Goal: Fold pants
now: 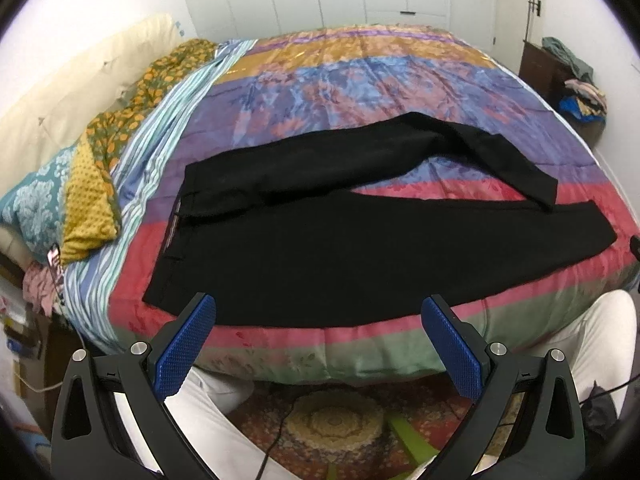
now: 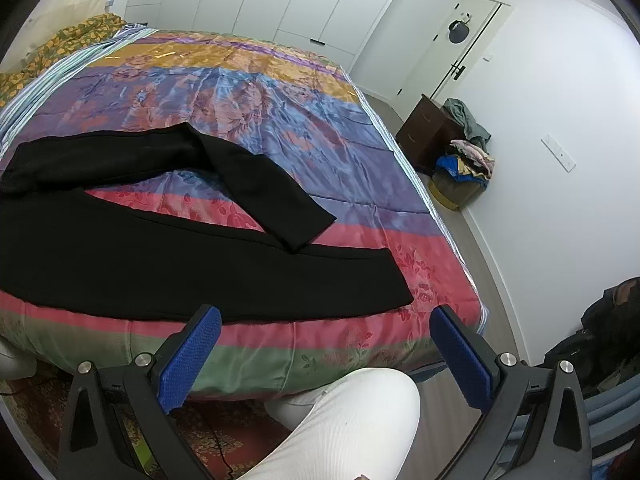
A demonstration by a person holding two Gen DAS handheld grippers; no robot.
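Still unfolded: black cloth pants (image 1: 320, 248) sprawl on the striped satin bedspread (image 2: 280, 112).
Left tool (image 1: 318, 344) and right tool (image 2: 326, 354) hover spread, empty; every fold remains.

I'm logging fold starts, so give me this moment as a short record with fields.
garment: black pants, spread flat, unfolded
surface: bed with striped floral quilt
near leg: straight along the bed's front edge
far leg: bent, cuff lying on the near leg
waistband: towards the pillows
left gripper: open, holding nothing
right gripper: open, holding nothing
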